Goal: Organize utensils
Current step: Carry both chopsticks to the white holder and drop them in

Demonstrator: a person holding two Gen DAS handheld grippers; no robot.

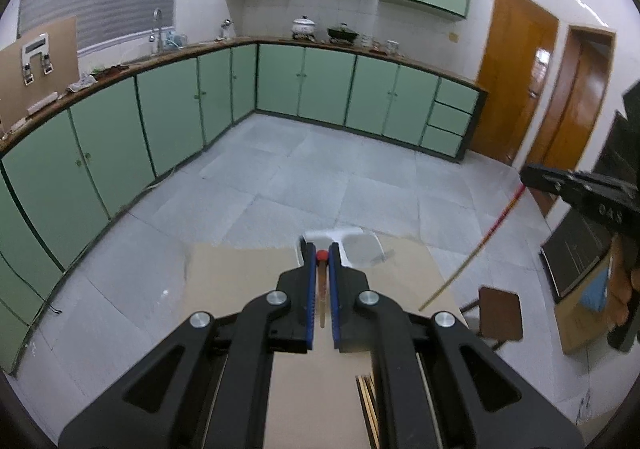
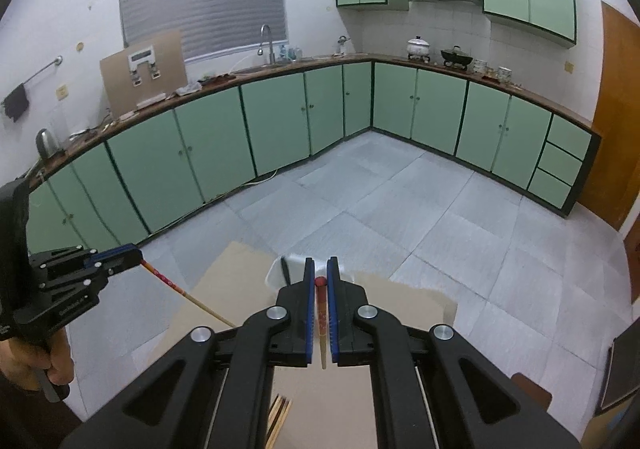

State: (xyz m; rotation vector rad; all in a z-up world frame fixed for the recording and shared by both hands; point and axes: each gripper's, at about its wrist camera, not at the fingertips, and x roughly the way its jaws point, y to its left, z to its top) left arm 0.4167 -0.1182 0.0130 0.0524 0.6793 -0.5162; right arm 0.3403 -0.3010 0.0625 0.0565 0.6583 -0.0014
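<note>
My left gripper (image 1: 321, 255) is shut on a red-tipped wooden chopstick (image 1: 322, 289), held above the cardboard-covered table (image 1: 240, 281). My right gripper (image 2: 321, 281) is shut on a second red-tipped chopstick (image 2: 321, 313). In the left wrist view the right gripper (image 1: 528, 179) shows at the right with its chopstick (image 1: 476, 253) slanting down. In the right wrist view the left gripper (image 2: 138, 255) shows at the left with its chopstick (image 2: 188, 295). A white utensil holder (image 1: 360, 249) stands at the table's far edge just beyond both grippers; it also shows in the right wrist view (image 2: 276, 273) with a dark utensil (image 2: 285, 269) in it.
Several loose chopsticks (image 1: 370, 409) lie on the cardboard near me, also in the right wrist view (image 2: 280, 413). A small brown stool (image 1: 500, 313) stands right of the table. Green kitchen cabinets (image 1: 304, 81) ring the tiled floor beyond.
</note>
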